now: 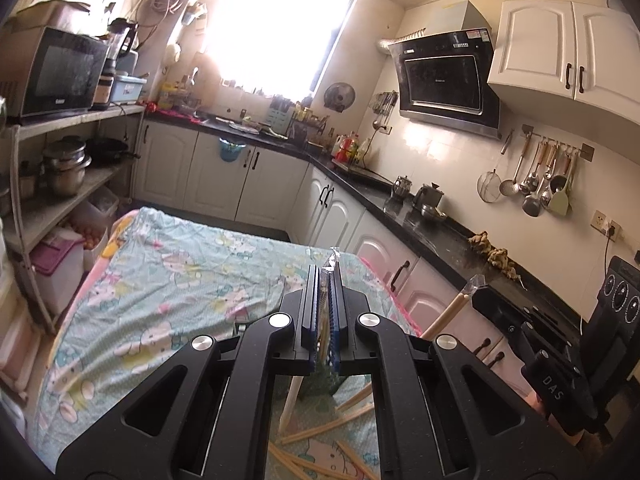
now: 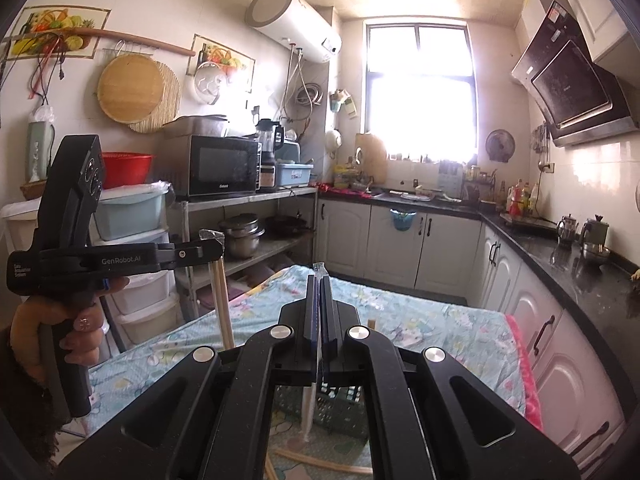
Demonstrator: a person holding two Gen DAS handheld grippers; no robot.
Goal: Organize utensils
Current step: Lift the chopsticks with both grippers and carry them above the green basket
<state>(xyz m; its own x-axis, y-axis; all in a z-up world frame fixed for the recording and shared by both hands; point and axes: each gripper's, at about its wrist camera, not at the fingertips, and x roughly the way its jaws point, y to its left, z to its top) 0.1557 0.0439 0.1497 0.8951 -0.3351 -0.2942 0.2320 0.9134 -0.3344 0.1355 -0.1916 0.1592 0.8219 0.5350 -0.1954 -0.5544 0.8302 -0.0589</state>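
Note:
My left gripper (image 1: 325, 272) is shut on the clear wrapper of a pair of wooden chopsticks (image 1: 294, 392), which hangs down below the jaws. In the right wrist view the left gripper (image 2: 214, 250) is held up at the left by a hand, its chopsticks (image 2: 222, 304) dangling. My right gripper (image 2: 319, 280) is shut on another wrapped pair of chopsticks (image 2: 310, 412) hanging straight down. That right gripper (image 1: 478, 294) shows at the right in the left wrist view with its chopsticks (image 1: 444, 316). Both hang above a green basket (image 2: 340, 404). Several loose chopsticks (image 1: 320, 432) lie on the cloth.
The table wears a pale blue cartoon cloth (image 1: 180, 272) with a pink edge. A black counter (image 1: 432, 236) with kettles runs along the right. Metal shelves (image 2: 248, 196) with a microwave and pots stand at the left. White cabinets (image 2: 400, 240) line the far wall.

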